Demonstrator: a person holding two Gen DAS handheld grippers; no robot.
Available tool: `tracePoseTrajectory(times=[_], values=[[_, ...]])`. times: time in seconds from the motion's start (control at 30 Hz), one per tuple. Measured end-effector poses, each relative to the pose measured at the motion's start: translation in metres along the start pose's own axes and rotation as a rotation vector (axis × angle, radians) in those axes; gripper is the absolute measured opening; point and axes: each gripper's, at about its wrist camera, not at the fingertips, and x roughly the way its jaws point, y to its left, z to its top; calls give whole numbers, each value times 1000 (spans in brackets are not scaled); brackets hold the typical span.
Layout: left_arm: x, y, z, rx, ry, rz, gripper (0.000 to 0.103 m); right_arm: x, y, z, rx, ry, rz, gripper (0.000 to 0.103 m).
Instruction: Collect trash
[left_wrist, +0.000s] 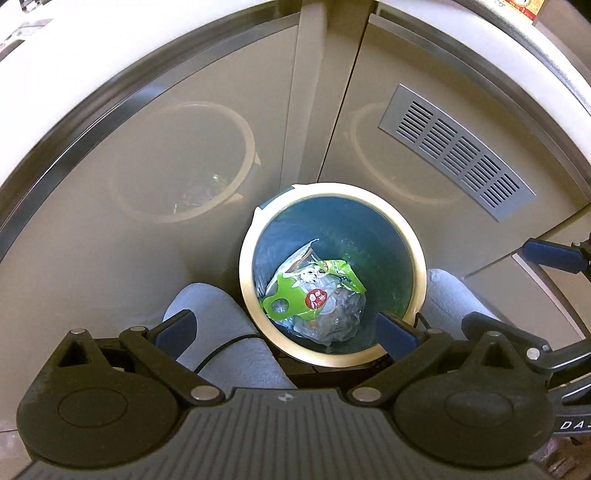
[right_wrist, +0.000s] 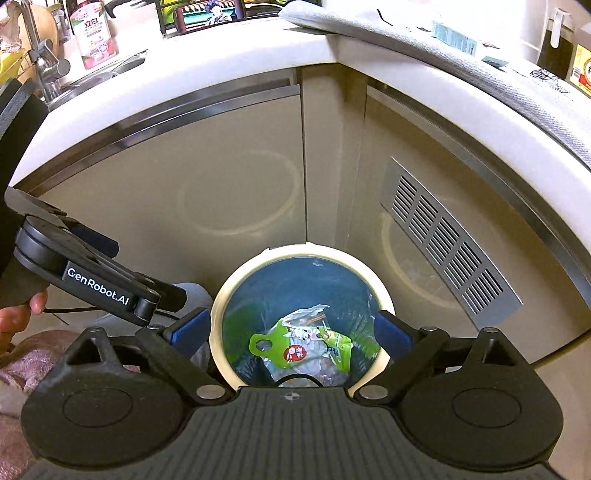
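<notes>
A round bin with a cream rim (left_wrist: 332, 189) and a blue liner stands on the floor in the corner of the cabinets. A green snack wrapper (left_wrist: 310, 295) lies in it on top of clear plastic trash. My left gripper (left_wrist: 286, 334) hangs open above the bin's near edge and holds nothing. In the right wrist view the same bin rim (right_wrist: 303, 250) and wrapper (right_wrist: 303, 345) show below my right gripper (right_wrist: 291, 332), whose jaws stand wide apart and empty. My left gripper (right_wrist: 147, 269) reaches in from the left, held by a hand (right_wrist: 14, 317).
Beige cabinet doors meet in a corner behind the bin, and the right one has a metal vent grille (left_wrist: 454, 155). Grey-clad legs (left_wrist: 214, 325) flank the bin. A white countertop (right_wrist: 221, 62) above carries a soap bottle (right_wrist: 94, 33) beside a tap (right_wrist: 40, 55).
</notes>
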Motion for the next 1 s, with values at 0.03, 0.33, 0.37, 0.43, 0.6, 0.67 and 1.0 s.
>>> tracePoseTrajectory(times=[0.03, 0.33, 0.37, 0.43, 0.6, 0.67, 1.0], values=[[1, 0, 0, -2, 0, -2, 103, 0, 0, 0, 0, 1, 1, 96], [4, -1, 0, 4, 9, -3, 103, 4, 0, 1, 6, 14, 1, 96], [4, -1, 0, 5, 10, -3, 103, 4, 0, 1, 6, 15, 1, 96], [4, -1, 0, 6, 12, -2, 103, 4, 0, 1, 7, 16, 1, 97], [4, 0, 0, 2, 13, 4, 103, 6, 1, 2, 2, 19, 6, 97], [5, 0, 0, 1, 16, 4, 103, 6, 1, 2, 1, 20, 7, 97], [7, -1, 1, 4, 24, 8, 103, 6, 2, 1, 7, 25, 5, 97]])
